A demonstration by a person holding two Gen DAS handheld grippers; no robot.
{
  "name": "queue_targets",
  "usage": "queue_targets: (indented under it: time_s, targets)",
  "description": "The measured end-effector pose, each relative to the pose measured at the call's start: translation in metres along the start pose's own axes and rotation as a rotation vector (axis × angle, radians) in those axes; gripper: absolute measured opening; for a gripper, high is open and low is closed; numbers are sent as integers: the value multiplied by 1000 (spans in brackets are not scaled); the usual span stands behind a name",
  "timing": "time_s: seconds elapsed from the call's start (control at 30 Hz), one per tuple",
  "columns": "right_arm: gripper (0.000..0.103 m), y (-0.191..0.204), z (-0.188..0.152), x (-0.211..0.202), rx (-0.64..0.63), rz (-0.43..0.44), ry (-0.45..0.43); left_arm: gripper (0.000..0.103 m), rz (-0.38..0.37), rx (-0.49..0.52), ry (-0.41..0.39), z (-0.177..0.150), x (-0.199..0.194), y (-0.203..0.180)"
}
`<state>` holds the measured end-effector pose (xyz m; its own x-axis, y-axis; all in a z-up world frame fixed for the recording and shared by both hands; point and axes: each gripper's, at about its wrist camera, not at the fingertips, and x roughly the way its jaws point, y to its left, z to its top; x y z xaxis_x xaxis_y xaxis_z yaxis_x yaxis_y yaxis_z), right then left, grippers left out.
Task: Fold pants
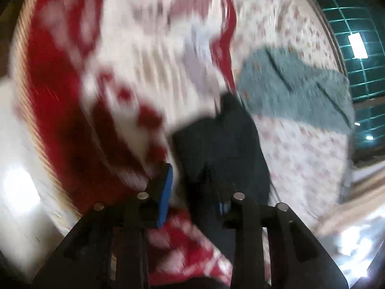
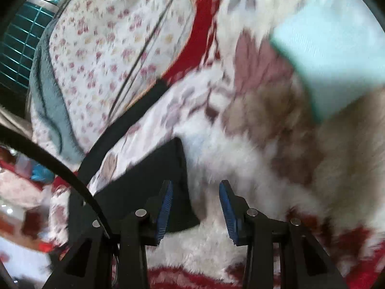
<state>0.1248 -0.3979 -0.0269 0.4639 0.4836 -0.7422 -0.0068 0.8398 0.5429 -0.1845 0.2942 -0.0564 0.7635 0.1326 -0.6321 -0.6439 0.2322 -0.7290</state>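
Bedding dominates both views: a red and white fleece blanket point(image 1: 60, 91) lies over a bed dressed in a floral sheet point(image 1: 300, 149), with a grey-blue towel point(image 1: 296, 91) on the sheet at the far side. Both views are heavily smeared by motion.

Dark pants point(image 1: 223, 144) lie on the blanket, running forward from the left gripper point(image 1: 195, 187). Its jaws stand apart; the dark cloth covers the right-hand pad, so whether cloth is gripped cannot be told. In the right wrist view the pants point(image 2: 154, 168) sit just left of the right gripper point(image 2: 196, 207), which is open with only white fleece between its pads and nothing held.

Risks, as judged:
- Blanket pile is deep; a closing gripper could catch fleece along with the trouser cloth, dragging the blanket and spoiling the fold.
- Fast handling may leave the legs skewed, since edges cannot be aligned in a smeared view.
- A dark cable or strap point(image 2: 55, 159), possibly part of the rig, crosses near the right gripper and could snag.

No brand, label or writing is legible in either view.
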Motion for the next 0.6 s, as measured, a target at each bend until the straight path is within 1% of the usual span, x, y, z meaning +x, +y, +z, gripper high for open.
queue_targets:
  time_s: [0.03, 0.07, 0.1, 0.13, 0.17, 0.2, 0.23, 0.3, 0.33, 0.37, 0.4, 0.43, 0.47, 0.5, 0.53, 0.6]
  targets:
    - [38, 3, 2, -5, 2, 6, -25, 44, 11, -5, -39, 6, -6, -2]
    - [38, 8, 5, -13, -1, 10, -66, 47, 13, -30, -84, 14, -15, -3]
    - [38, 14, 8, -20, -5, 9, -112, 52, 16, -49, -108, 22, -18, -5]
    - [39, 17, 9, -24, -6, 12, -134, 54, 16, -63, -119, 30, -20, -11]
    - [39, 23, 12, -27, 0, 19, -154, 54, 7, -64, -111, 39, -18, -19]
    - [39, 29, 16, -29, 10, 28, -158, 54, -12, -52, -91, 47, -13, -32]
    - [39, 34, 19, -29, 16, 36, -160, 57, -39, -36, -60, 55, -4, -46]
    - [39, 50, 24, -30, 14, 46, -175, 62, -101, -14, 43, 71, 25, -73]
    - [40, 57, 24, -28, 2, 48, -183, 62, -126, -15, 116, 78, 46, -84]
    - [40, 64, 23, -25, -19, 49, -198, 62, -138, -18, 181, 83, 65, -90]
    - [41, 68, 21, -19, -2, 62, -206, 62, -138, -24, 250, 89, 88, -97]
    - [42, 70, 19, -12, 17, 77, -199, 62, -127, -29, 291, 95, 109, -101]
    - [42, 73, 18, -2, 35, 96, -172, 62, -115, -33, 305, 101, 126, -103]
    - [42, 76, 17, 8, 29, 101, -135, 62, -113, -25, 314, 107, 138, -105]
    - [42, 80, 17, 12, 15, 102, -122, 62, -108, -10, 328, 111, 152, -108]
    - [42, 85, 12, 18, -52, 72, -105, 62, -87, 4, 327, 116, 172, -108]
